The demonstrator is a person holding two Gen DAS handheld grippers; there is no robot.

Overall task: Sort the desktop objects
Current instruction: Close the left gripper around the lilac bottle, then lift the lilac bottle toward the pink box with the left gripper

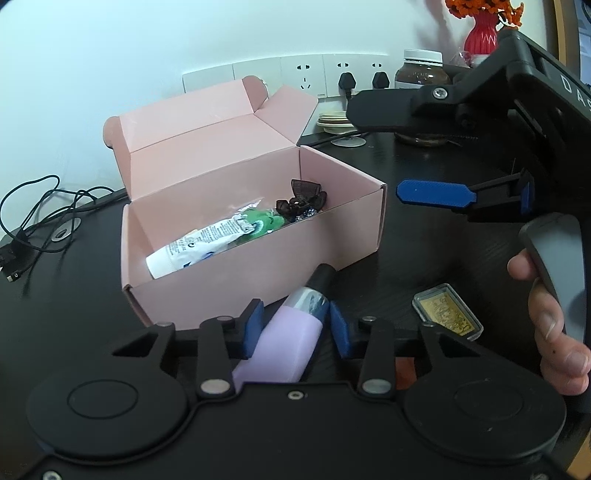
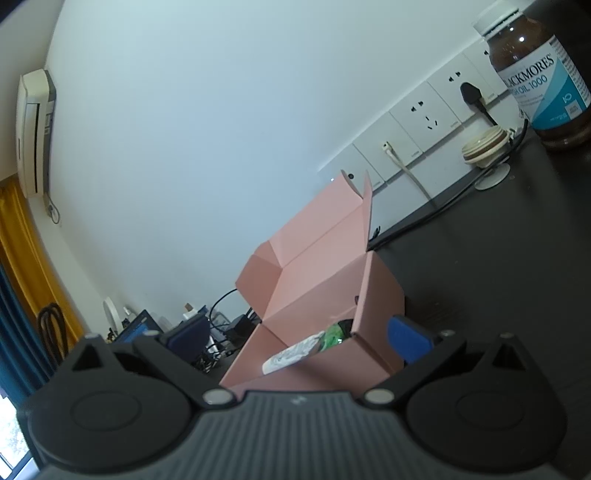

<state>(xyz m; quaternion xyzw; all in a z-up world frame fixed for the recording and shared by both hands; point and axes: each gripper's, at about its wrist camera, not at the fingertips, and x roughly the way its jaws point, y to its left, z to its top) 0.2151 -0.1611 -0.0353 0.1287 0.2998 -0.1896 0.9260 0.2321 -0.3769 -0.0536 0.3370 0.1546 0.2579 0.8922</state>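
An open pink cardboard box (image 1: 258, 266) stands on the dark desk with its lid up. It holds a white tube (image 1: 192, 247), a green packet (image 1: 262, 221) and a dark brown hair clip (image 1: 303, 199). Just in front of the box lies a lilac bottle (image 1: 288, 343) with a silver collar and black cap. My left gripper (image 1: 295, 326) is shut on it, one blue pad on each side. My right gripper (image 1: 375, 153) hovers open to the right of the box, held by a hand (image 1: 550, 325). A gold item in a clear case (image 1: 447, 314) lies on the desk below it. The right wrist view shows the box (image 2: 317, 295) from the side.
A brown supplement bottle (image 2: 543, 74) and stacked cream lids (image 2: 484, 146) stand at the back by the wall sockets (image 1: 332, 74). A red vase with orange flowers (image 1: 480, 33) is at the far right. Black cables (image 1: 37, 210) trail over the desk's left edge.
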